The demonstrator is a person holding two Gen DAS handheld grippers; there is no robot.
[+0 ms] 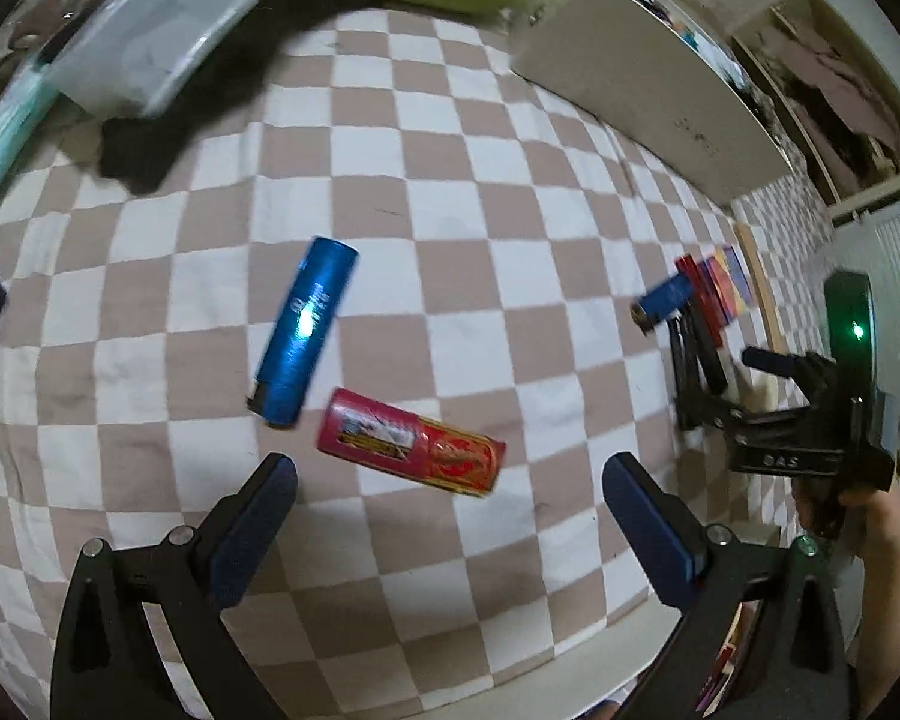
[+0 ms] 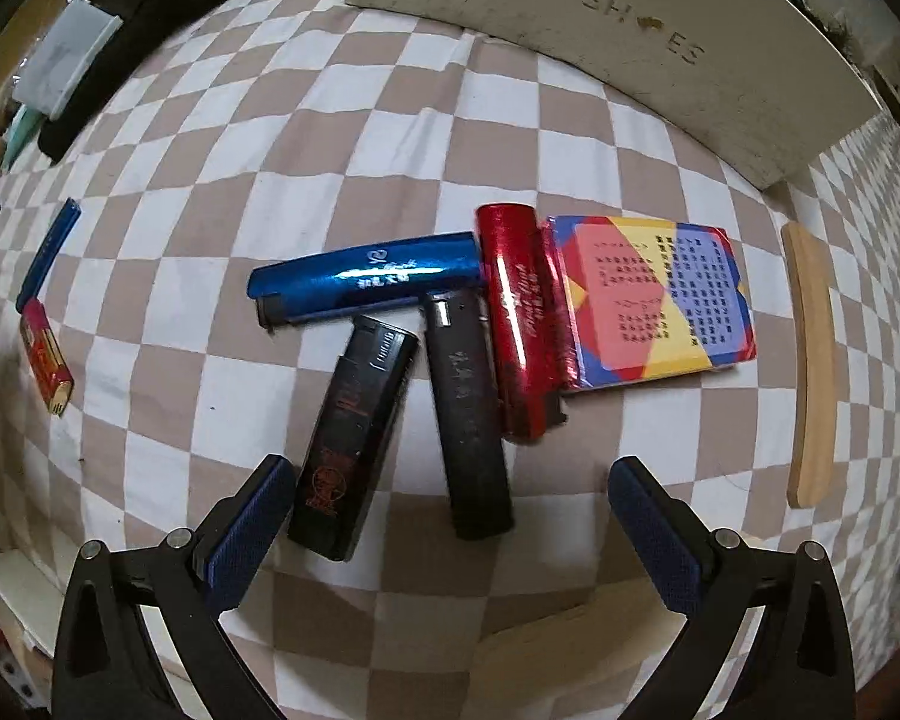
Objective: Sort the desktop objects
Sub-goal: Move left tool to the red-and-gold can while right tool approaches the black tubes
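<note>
Checked cloth [image 2: 390,138], brown/white, covers the whole surface; carries all items.

Shoe box [image 2: 630,42], off-white, "SHOES" embossed, along far edge twd far-right corner. Contents not visible.

Clear plastic tub [image 1: 144,42], far-left corner, tilted; inside can't be made out.

Card pack [image 2: 648,300], red/yellow/blue w/ printed text, flat, right side of cloth nr wooden strip [image 2: 813,366] at right edge.

Lighters, right group, just ahead of right gripper [image 2: 450,510]:
- blue lighter [image 2: 366,282], lying crosswise, tip touching red one.
- red lighter [image 2: 519,318], alongside the pack's left edge, touching it.
- grey-black lighter [image 2: 468,420], between the jaws' line, nearest the gripper.
- black lighter w/ red print [image 2: 348,444], just beside left pad [image 2: 246,534].

Lighters, left group, ahead of left gripper [image 1: 450,510]:
- second blue lighter [image 1: 303,330], mid-cloth, angled.
- pink-red lighter [image 1: 411,441], closest, btwn the pad tips, not touched.

Both grippers: jaws wide apart, nothing held.
</note>
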